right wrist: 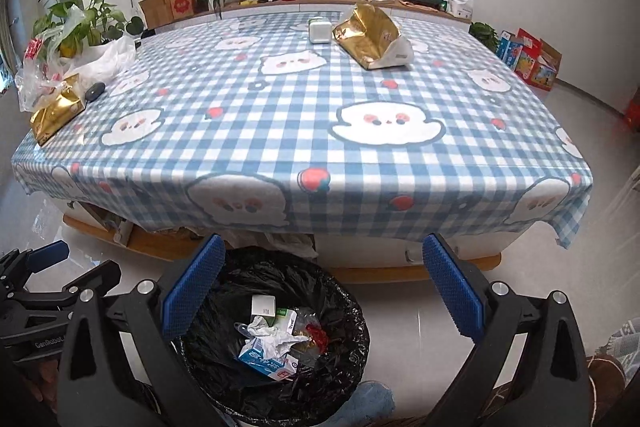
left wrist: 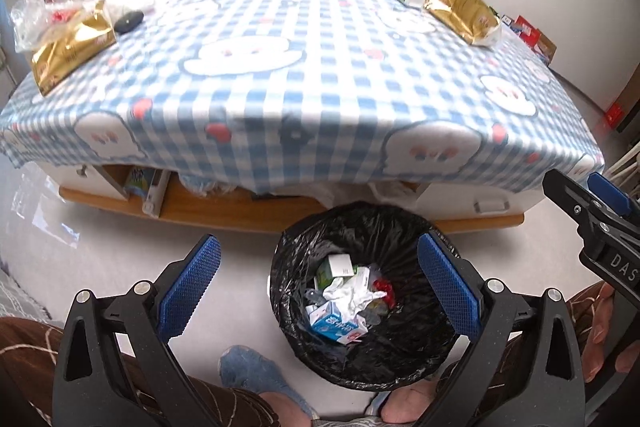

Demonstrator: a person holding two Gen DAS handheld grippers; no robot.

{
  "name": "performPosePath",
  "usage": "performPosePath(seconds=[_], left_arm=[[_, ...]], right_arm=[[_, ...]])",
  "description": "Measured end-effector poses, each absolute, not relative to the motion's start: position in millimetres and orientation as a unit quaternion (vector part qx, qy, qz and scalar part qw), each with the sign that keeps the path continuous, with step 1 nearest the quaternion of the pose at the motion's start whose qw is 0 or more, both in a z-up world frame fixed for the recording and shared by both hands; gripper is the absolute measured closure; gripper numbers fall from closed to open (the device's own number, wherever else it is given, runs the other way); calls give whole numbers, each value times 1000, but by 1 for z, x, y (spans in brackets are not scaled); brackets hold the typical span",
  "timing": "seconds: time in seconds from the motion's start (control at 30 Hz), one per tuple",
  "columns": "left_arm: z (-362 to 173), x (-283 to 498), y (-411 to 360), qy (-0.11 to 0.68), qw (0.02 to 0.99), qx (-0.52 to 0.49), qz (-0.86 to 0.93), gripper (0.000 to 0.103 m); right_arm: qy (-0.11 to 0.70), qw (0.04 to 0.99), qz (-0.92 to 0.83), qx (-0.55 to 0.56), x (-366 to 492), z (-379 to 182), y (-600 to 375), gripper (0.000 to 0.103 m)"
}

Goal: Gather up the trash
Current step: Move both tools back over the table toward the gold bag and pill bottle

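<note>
Both grippers empty above the bin, which stands on the floor at the table's near edge to catch drops. Left gripper and right gripper: jaws spread wide, nothing between. Cartons and tissue already lie in the liner. Remaining: gold bag near the far edge, gold bag at the left edge; the plastic beside it is probably trash too.

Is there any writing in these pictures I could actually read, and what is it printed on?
"DAS", cut off by the picture's edge: on the right gripper's black body, seen from the left gripper.
"GenRobot", last letters unsure: on the left gripper's body, seen from the right.
Blue and white carton in the trash bin: print too blurred.
Gold bag on the table: print too small.
</note>
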State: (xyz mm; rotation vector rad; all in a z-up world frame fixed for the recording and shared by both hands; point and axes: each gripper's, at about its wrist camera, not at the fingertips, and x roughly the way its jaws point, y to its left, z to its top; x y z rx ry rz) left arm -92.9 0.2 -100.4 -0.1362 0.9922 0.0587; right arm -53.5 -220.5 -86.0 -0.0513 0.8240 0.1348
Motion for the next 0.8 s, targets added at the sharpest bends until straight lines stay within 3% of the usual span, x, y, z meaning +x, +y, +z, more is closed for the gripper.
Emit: performPosePath(seconds=[0.8], left_arm=[[-23,-35,-22,428,902,-65,4,6]], right_arm=[[353,934,55,-10,-11,-24,-242,8]])
